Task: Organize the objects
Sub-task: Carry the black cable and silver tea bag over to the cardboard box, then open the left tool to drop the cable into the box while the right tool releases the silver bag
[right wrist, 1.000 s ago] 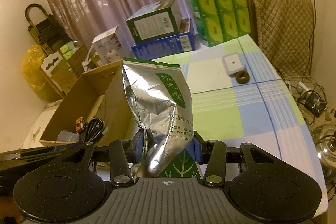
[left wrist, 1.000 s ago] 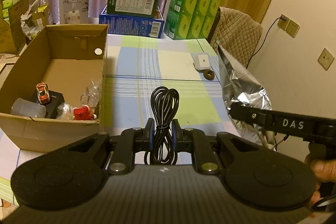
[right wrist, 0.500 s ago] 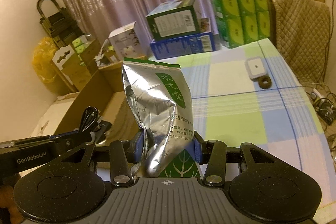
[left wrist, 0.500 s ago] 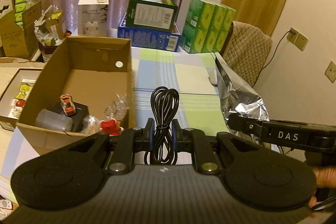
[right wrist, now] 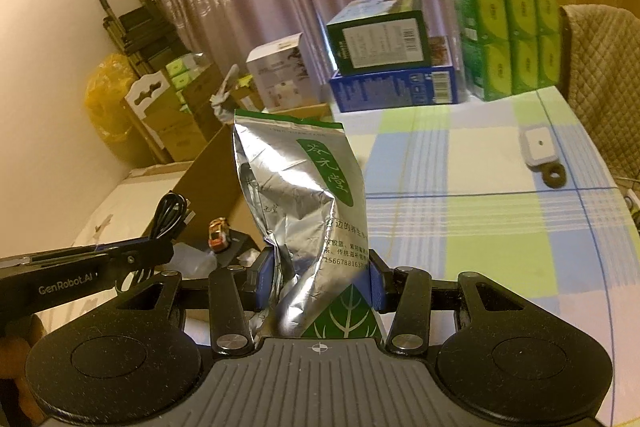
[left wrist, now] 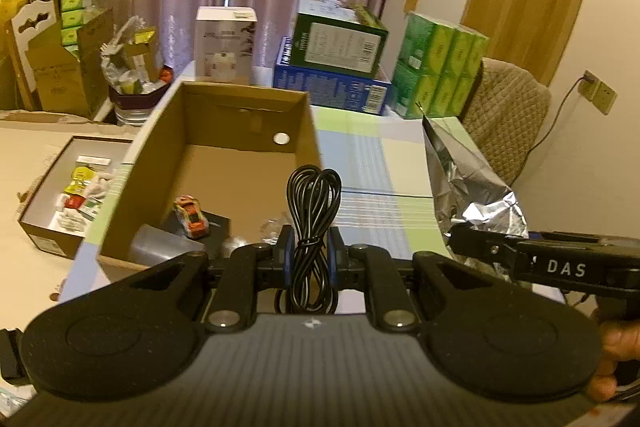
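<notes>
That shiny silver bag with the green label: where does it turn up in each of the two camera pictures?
Left wrist view: the silver bag stands at the right, side-on, pinched by the right gripper.
Right wrist view: the bag fills the centre, label facing the camera, clamped low down between the blue pads.
Shared landmark: the open cardboard box holding a small toy car.

Black left claw (left wrist: 307, 255) and right claw (right wrist: 320, 283): blue finger pads, silver screws, white "GenRobot.AI"/"DAS" lettering.
</notes>
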